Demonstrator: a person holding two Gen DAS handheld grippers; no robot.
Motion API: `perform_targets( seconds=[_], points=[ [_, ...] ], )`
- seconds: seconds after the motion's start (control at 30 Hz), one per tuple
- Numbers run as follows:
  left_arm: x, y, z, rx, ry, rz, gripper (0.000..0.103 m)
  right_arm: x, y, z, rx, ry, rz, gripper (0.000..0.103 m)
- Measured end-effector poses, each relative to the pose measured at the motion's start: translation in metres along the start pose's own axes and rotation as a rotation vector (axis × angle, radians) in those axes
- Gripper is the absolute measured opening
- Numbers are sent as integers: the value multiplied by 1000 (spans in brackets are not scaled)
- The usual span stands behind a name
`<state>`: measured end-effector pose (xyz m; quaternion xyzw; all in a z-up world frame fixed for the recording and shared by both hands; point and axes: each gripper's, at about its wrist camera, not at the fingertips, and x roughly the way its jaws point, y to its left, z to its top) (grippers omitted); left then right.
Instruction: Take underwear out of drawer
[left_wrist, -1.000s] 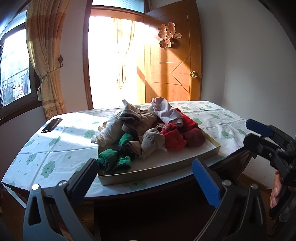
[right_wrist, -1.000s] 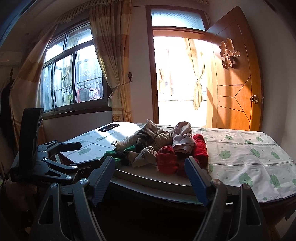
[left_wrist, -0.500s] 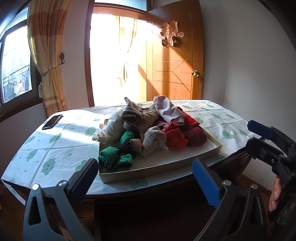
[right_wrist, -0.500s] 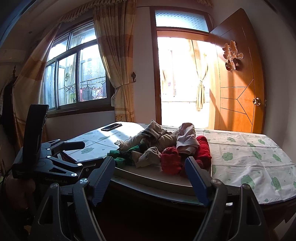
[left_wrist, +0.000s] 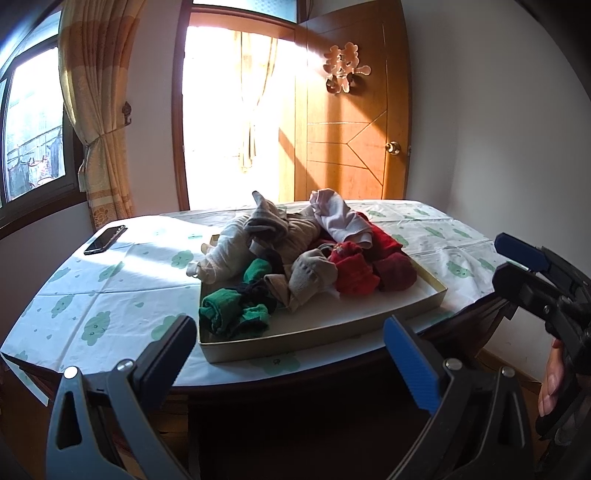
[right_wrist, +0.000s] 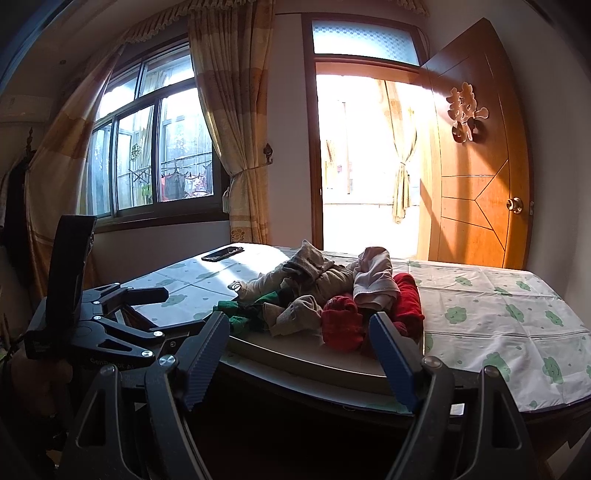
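A shallow cream drawer (left_wrist: 325, 341) lies on the table, heaped with rolled underwear and socks: green (left_wrist: 232, 310), red (left_wrist: 354, 271), grey-beige (left_wrist: 310, 275) and pale pink (left_wrist: 341, 218). My left gripper (left_wrist: 288, 343) hovers short of the table's near edge, open, nothing between its fingers. My right gripper (right_wrist: 299, 332) is also open and empty, low before the drawer's (right_wrist: 295, 356) right part. The same pile (right_wrist: 332, 295) fills the right wrist view. Each gripper shows from the side in the other's view: right gripper (left_wrist: 508, 264), left gripper (right_wrist: 162, 314).
The table (left_wrist: 92, 295) wears a white cloth with green prints. A dark phone (left_wrist: 105, 240) lies at its far left corner. Behind stand a wooden door (left_wrist: 351, 147), a bright doorway and a curtained window (right_wrist: 155, 155). A hand (left_wrist: 552, 376) grips the right gripper's handle.
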<state>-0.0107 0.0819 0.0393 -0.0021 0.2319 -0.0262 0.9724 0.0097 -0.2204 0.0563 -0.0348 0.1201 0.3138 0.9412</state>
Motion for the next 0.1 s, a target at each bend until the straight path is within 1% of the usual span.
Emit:
perform_targets(
  seconds=[0.1],
  points=[
    [-1, -1, 0, 6, -10, 0, 103, 0, 1, 0, -3, 2, 0, 80]
  ],
)
